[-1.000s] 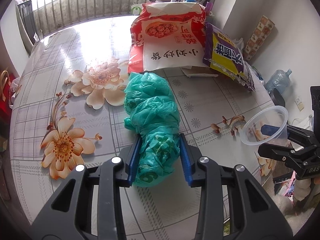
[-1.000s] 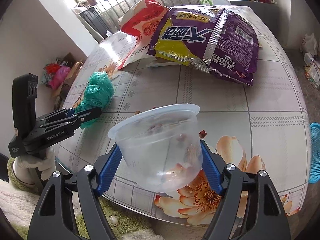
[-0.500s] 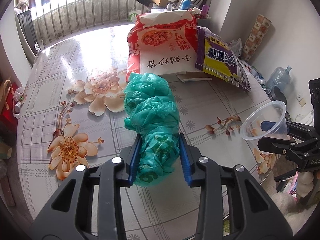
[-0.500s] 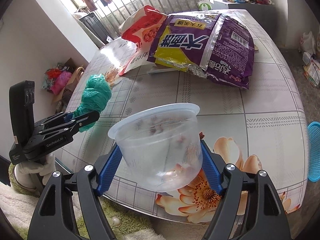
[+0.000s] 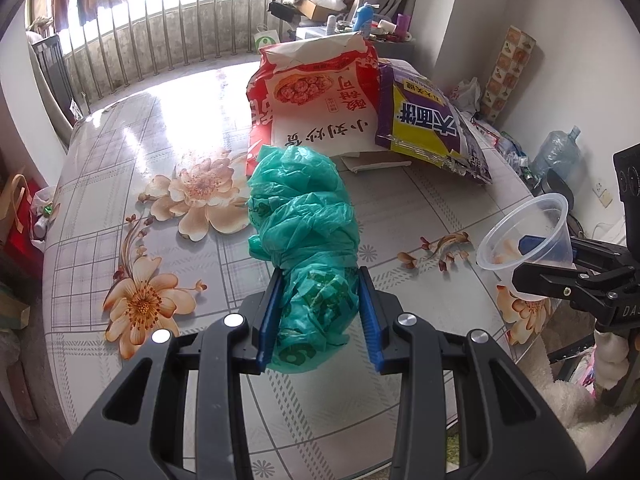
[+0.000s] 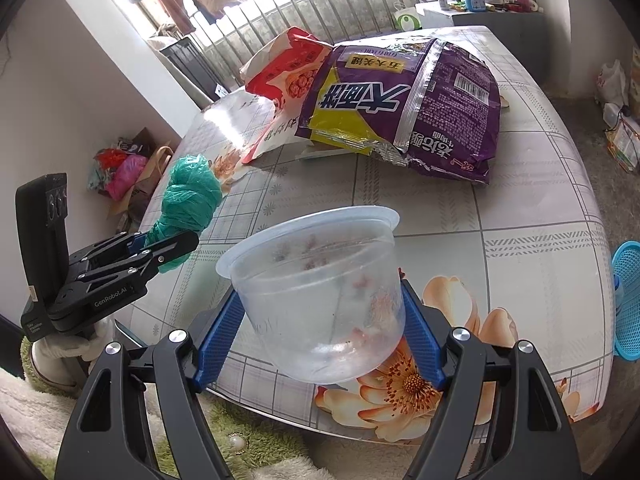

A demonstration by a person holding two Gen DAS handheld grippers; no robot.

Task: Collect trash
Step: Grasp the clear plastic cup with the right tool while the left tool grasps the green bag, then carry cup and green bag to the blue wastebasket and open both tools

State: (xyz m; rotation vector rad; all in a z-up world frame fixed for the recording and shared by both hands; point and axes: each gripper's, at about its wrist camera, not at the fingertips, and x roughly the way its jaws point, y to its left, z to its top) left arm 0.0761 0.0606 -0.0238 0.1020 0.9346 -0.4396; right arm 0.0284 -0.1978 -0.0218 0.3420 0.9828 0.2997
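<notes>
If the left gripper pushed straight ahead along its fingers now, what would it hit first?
Probably the flowered tabletop: the left gripper, shut on the green plastic bag, points downward at it. Carried farther along, the bag would likely reach the red-and-white food bag. Depth is uncertain.

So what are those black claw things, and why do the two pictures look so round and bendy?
They are grabbers that a person holds, one in each hand. Each has two blue-padded fingers and a small wide-eyed camera that looks along them, which bends the picture.

One picture comes from the left gripper. It is squeezing a crumpled green bag. On that picture's right side you can see the other grabber.

The other picture comes from the right gripper. It is clamped on a clear plastic cup with a few food scraps inside.

Below them is a table with a flowery cover. A red bag and a purple bag still lie on it.
</notes>
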